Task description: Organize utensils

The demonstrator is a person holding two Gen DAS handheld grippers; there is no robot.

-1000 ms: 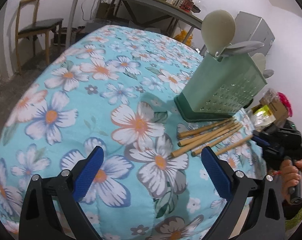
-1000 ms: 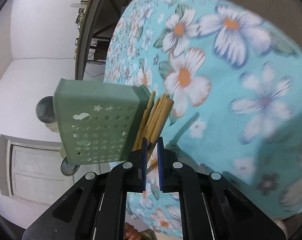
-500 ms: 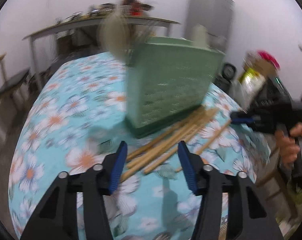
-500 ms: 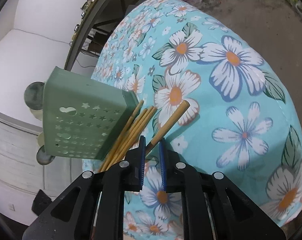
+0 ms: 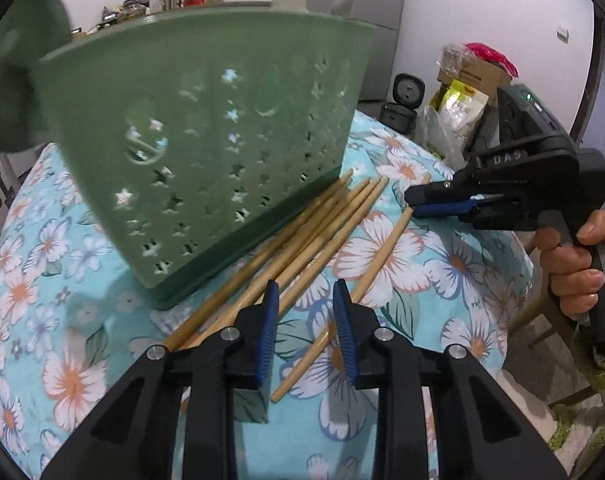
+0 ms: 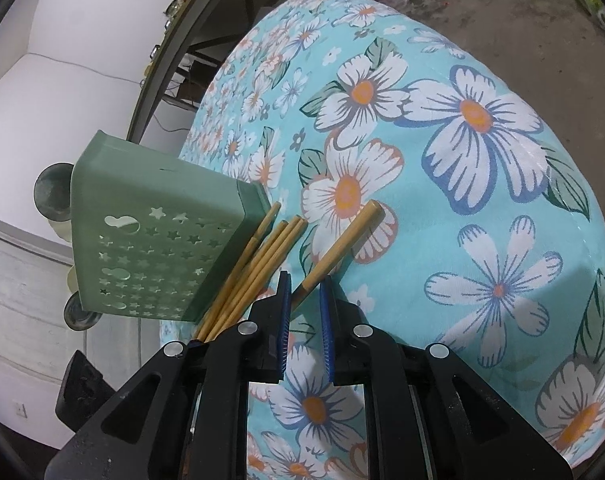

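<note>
1. The left gripper [image 5: 305,330] is hovering over the near end of the chopsticks, its jaws having just been closing to a narrow gap. One chopstick [image 5: 358,288] seems to be passing under the right pad, but nothing is pinched so far as the left wrist view shows.
2. The right gripper [image 6: 304,322] is standing nearly closed at the opposite, thin end of that same chopstick [image 6: 334,254]. The tip is lying between the pads; whether they are pressing on it I cannot tell.
3. That chopstick is lying apart from the bundle [image 5: 298,248], its long axis running from one gripper to the other, so each gripper is nearest its own end.
4. The bundle is lying against the base of the green holder [image 5: 206,152], parallel to its long side.
5. The holder is standing near the edge of the flowered tablecloth [image 6: 482,184], with spoons sticking out of its top.
</note>
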